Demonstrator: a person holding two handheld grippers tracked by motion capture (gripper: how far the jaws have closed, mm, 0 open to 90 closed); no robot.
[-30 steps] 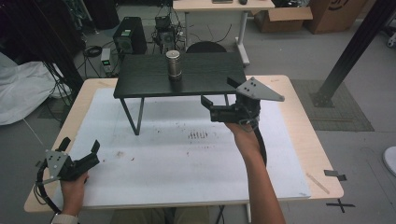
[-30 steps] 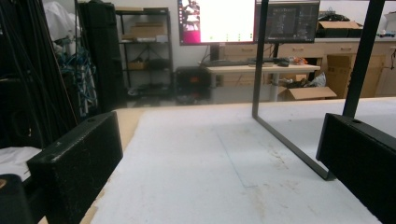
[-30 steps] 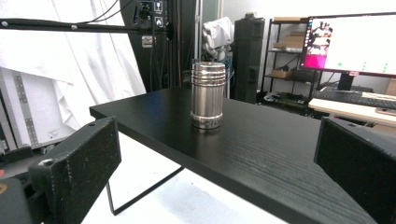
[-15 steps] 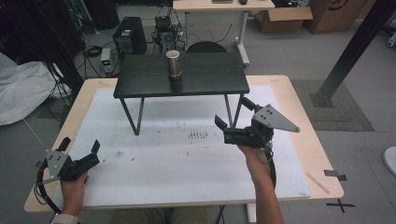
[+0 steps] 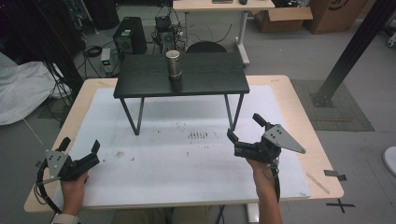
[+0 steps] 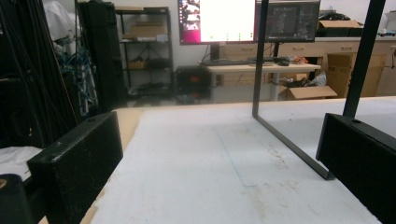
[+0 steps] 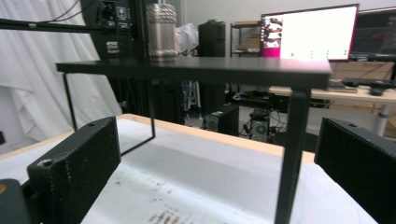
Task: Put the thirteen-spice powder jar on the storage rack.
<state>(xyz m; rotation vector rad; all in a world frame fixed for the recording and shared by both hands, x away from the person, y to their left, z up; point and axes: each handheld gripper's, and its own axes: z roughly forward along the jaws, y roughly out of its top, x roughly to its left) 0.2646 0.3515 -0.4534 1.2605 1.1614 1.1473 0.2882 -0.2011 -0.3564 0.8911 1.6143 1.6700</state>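
Observation:
A ribbed metal cylinder (image 5: 173, 64) stands upright on a low black shelf (image 5: 205, 83) at the back of the table; the right gripper view has the cylinder (image 7: 161, 32) on the shelf top (image 7: 224, 69). My right gripper (image 5: 243, 126) is open and empty, low over the white mat in front of the shelf's right front leg (image 5: 235, 115). My left gripper (image 5: 81, 143) rests open and empty near the table's front left corner. In the left gripper view its jaws (image 6: 219, 144) stand wide apart above the mat.
The white mat (image 5: 177, 154) covers most of the wooden table (image 5: 299, 112). Thin black shelf legs (image 7: 290, 154) rise from the mat. Desks, monitors, computer towers and cardboard boxes stand on the floor beyond the table.
My right gripper has drawn back from the shelf's right edge, down toward the front right of the mat. The left gripper has stayed put.

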